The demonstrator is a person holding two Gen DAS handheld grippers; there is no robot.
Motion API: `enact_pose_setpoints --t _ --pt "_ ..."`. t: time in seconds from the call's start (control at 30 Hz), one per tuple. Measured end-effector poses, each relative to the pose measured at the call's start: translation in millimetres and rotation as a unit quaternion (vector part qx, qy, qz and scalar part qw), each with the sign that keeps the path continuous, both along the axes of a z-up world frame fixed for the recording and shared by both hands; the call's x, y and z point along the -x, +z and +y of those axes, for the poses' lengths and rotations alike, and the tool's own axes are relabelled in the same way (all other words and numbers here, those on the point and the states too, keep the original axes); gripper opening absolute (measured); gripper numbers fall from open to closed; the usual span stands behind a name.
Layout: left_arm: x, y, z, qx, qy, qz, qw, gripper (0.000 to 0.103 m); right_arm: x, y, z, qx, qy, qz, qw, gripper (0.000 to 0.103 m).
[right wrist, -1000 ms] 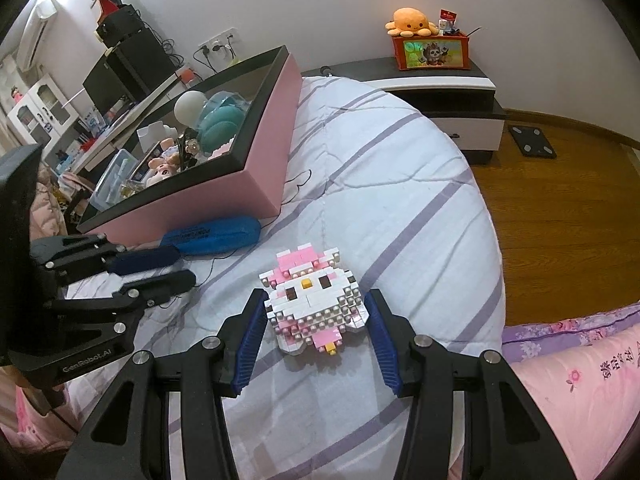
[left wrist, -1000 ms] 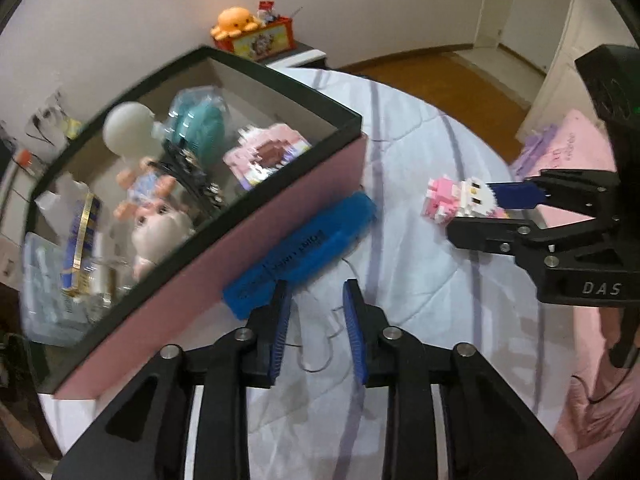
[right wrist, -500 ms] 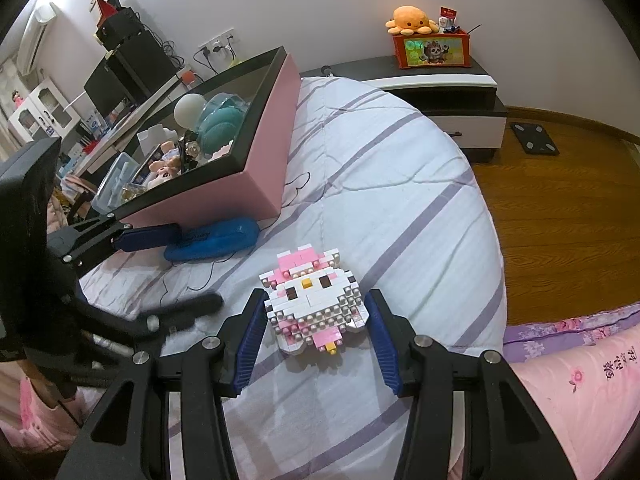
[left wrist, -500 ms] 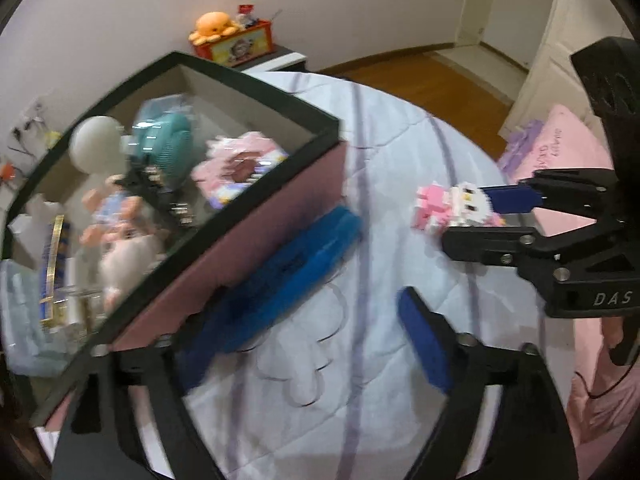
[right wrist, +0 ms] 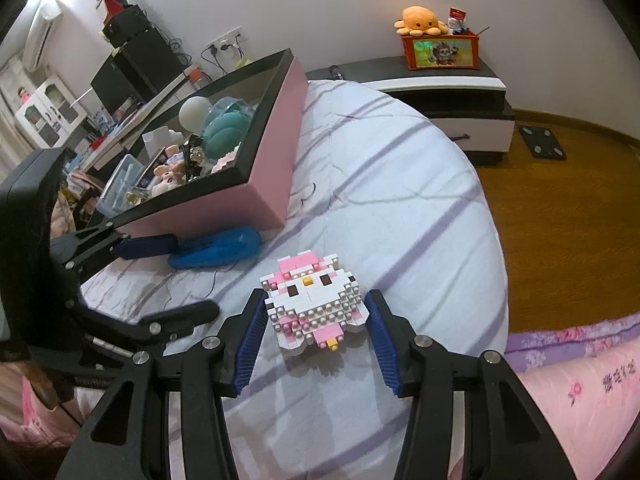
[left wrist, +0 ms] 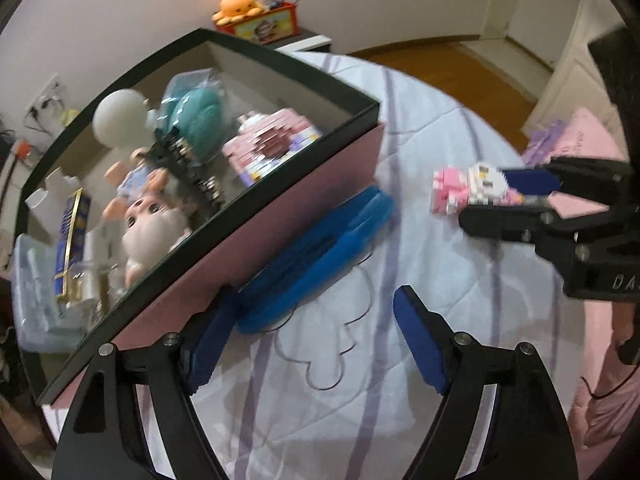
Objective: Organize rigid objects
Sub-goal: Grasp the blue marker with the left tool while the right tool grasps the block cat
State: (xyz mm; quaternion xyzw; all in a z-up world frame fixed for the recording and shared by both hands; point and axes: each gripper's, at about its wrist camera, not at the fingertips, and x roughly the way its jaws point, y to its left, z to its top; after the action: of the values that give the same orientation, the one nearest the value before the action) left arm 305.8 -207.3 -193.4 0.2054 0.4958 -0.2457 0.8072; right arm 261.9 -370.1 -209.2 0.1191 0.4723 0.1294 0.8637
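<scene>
Presently, risks at this moment, by element.

Left gripper (left wrist: 308, 344): lower centre of the left wrist view; jaws spread wide and closing, with only bedsheet (left wrist: 360, 412) and a thin dark cord (left wrist: 320, 384) between them. Its left pad sits just beside the near end of the blue case (left wrist: 316, 256).
Blue case: lies on the sheet against the pink wall of the storage box (left wrist: 288, 216), mid-frame. Risk: the jaws close short of the case, pinching cord or cloth instead; or one pad catches the box wall, since the case is tight against it.
Cord: loops under and beside the case. Risk: it may drag along with the case when lifted.
Right gripper (right wrist: 316, 344): lower centre of the right wrist view; jaws parted around the block-built cat figure (right wrist: 314, 304), pads just beside its flanks, a sliver of sheet showing on each side, so apparently not pressing.
Block-built cat figure: flat on the sheet, mid-frame. Risk: likely brittle; a hard or off-centre squeeze could shed bricks, and a loose one could let it slip on the way to the box.
Storage box: upper left of both views, already crowded with toys. Risk: little bare floor remains, so anything added may perch on the contents and slide.
</scene>
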Motion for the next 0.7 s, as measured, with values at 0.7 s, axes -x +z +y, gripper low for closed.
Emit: enact_pose_setpoints --t 0.7 --pt "10.1 -3.3 5.3 0.084 -0.041 0.062 0.9937 0.081 -21.6 0.0 47.9 0.017 0.073 -0.002 0.997 0.047"
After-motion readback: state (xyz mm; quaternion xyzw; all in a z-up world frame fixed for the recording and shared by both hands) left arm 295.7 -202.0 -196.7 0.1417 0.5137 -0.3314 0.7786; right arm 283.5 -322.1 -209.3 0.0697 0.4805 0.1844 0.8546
